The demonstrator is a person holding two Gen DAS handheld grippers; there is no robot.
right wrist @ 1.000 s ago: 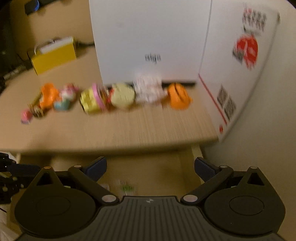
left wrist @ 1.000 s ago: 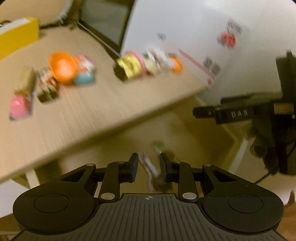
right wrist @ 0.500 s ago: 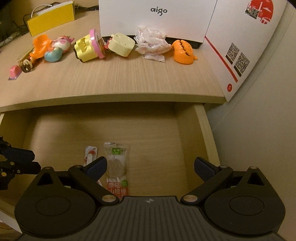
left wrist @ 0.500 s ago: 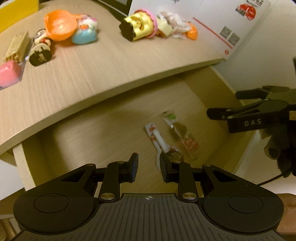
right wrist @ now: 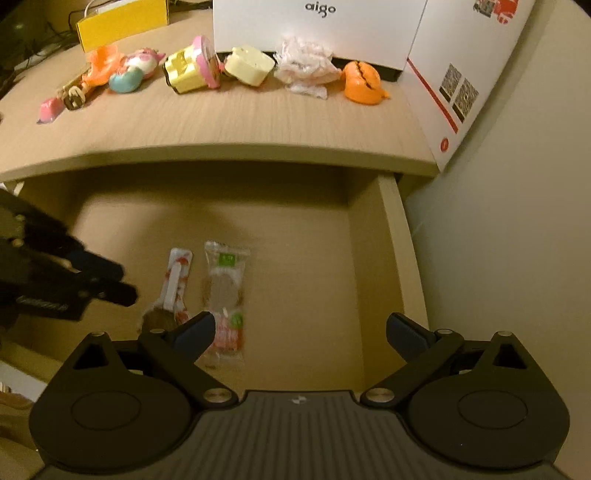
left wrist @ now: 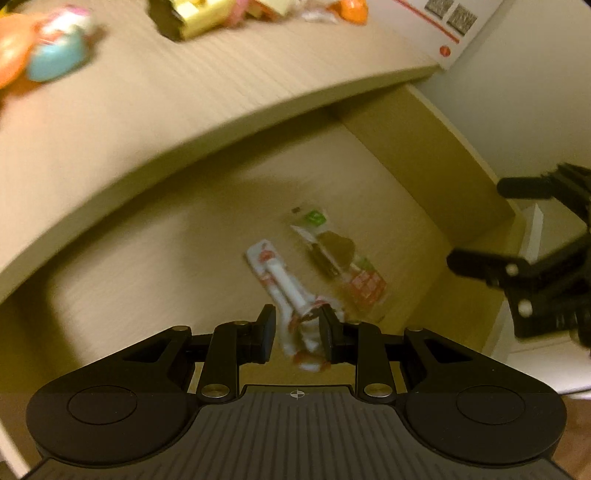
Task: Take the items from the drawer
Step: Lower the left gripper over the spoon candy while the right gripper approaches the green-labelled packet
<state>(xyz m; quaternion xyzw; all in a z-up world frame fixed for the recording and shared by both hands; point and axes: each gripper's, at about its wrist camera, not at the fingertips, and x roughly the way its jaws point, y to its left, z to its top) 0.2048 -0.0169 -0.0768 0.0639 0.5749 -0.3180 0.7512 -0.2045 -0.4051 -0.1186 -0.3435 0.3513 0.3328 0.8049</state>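
Note:
The drawer [right wrist: 402, 240] stands pulled out under the desk top. On its floor lie a white-and-red packet [left wrist: 280, 280] [right wrist: 177, 273] and, just to its right, a clear packet with a green label [left wrist: 336, 254] [right wrist: 225, 284]. My left gripper [left wrist: 297, 332] [right wrist: 123, 282] hangs over the near end of the white-and-red packet, its jaws a narrow gap apart with the packet's end showing between them. Over the drawer's front, my right gripper [right wrist: 301, 328] [left wrist: 476, 221] is wide open and holds nothing; its left finger overlaps the clear packet's near end.
Several small toys [right wrist: 192, 68] sit in a row on the desk top [right wrist: 240, 122], among them an orange one [right wrist: 364, 83] and a crumpled wrapper [right wrist: 306, 70]. Behind stand a white box [right wrist: 317, 33] and a yellow box [right wrist: 122, 22]. A wall [right wrist: 517, 221] runs along the right.
Both grippers have dropped from facing the desk top to looking into the drawer. The left one has closed in on the white-and-red packet. Neither jaw gap has changed.

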